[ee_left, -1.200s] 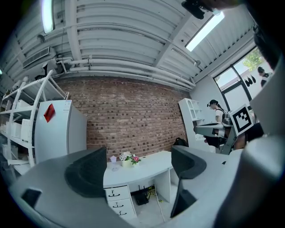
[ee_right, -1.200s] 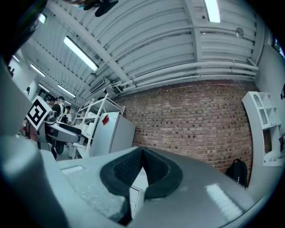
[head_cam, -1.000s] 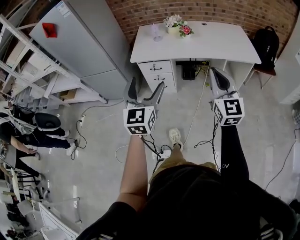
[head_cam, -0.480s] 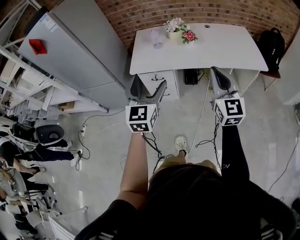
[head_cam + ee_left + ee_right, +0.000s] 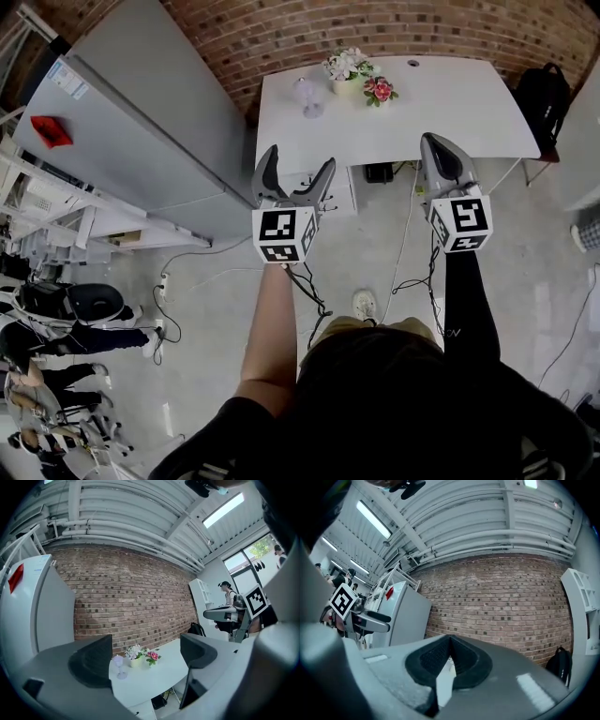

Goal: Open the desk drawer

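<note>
The white desk point(image 5: 441, 103) stands against the brick wall and carries a flower pot point(image 5: 349, 66) and a clear glass point(image 5: 309, 94). Its drawer unit point(image 5: 343, 192) shows only as a sliver below the desktop, beside my left gripper point(image 5: 298, 161). That gripper is open and empty, held over the desk's front left edge. In the left gripper view the desktop point(image 5: 154, 677) lies between the jaws of the left gripper point(image 5: 145, 658), with the top of the drawer unit point(image 5: 140, 710) below. My right gripper point(image 5: 433, 146) is shut, empty, over the desk's front edge further right; the right gripper point(image 5: 449, 660) points at the wall.
A tall grey cabinet point(image 5: 141, 122) stands left of the desk. A black backpack point(image 5: 548, 94) sits on a chair at the right. Cables point(image 5: 403, 272) trail across the floor under the desk. Metal shelving point(image 5: 56, 206) and people in dark clothes point(image 5: 56, 328) are at the far left.
The person has stepped toward the desk. Both grippers now reach its front edge, and the drawer fronts have slipped almost out of sight under the desktop. The jaws have not changed.
</note>
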`<state>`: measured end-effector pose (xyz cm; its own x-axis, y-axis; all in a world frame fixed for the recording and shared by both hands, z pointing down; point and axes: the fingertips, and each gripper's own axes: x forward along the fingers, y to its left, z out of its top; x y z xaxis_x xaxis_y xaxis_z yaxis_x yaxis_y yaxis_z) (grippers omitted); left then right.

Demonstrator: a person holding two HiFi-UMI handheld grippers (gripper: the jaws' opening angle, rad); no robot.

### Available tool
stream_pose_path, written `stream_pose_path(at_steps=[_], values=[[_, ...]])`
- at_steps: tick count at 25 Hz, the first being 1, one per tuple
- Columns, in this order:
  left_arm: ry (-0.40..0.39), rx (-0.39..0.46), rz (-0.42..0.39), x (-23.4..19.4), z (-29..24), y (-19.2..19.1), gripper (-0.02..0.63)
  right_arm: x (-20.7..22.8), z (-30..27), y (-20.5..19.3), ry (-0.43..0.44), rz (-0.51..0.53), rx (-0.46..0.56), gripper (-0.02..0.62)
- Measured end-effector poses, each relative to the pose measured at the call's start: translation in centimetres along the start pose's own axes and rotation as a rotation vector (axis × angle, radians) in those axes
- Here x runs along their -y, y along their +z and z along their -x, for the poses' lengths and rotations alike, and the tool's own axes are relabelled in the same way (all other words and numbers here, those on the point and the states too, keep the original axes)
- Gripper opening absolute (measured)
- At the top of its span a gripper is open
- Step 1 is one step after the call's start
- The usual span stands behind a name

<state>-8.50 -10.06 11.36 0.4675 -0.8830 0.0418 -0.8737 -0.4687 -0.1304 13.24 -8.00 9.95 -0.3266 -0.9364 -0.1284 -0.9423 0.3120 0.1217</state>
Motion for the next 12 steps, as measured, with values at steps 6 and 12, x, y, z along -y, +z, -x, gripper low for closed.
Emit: stream_pose_path(at_steps=[6, 12], values=[[-0.007, -0.006, 0.019, -2.7, -3.1, -1.1, 0.454, -0.4, -4.0, -0.9, 0.007, 0.020, -0.027, 0.000], [-0.006, -0.019, 0.040, -5.3, -5.3, -3.2, 0.454, -1.6, -7.3, -2.4, 0.027, 0.039, -0.047, 0.000]])
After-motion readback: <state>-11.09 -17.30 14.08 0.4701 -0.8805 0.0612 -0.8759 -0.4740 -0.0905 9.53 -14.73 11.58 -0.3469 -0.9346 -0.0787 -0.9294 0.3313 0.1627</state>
